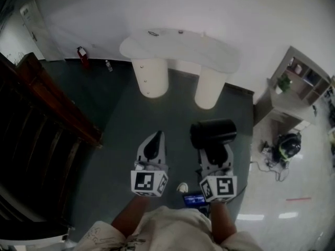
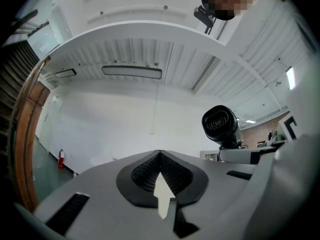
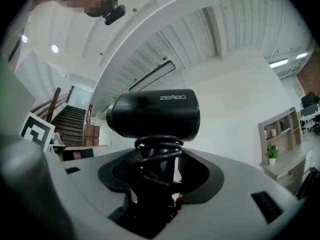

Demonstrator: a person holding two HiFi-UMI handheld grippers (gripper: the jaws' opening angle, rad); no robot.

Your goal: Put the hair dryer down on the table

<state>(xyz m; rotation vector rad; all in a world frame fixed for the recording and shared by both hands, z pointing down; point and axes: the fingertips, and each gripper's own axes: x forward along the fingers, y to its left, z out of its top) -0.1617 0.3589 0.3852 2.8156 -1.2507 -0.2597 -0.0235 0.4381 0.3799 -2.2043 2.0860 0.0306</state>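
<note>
The black hair dryer stands upright in my right gripper, well short of the white table, which is ahead on two thick round legs. In the right gripper view the jaws are shut on the handle of the hair dryer, with its cord coiled round the handle just above my right gripper. My left gripper is held level beside it, to its left, and carries nothing. In the left gripper view the jaws of my left gripper meet at the tip, and the hair dryer shows at the right.
A dark wooden stair rail runs along the left. A red fire extinguisher and a small bottle stand by the far wall. At the right are a shelf unit, a potted plant and a bag on the floor.
</note>
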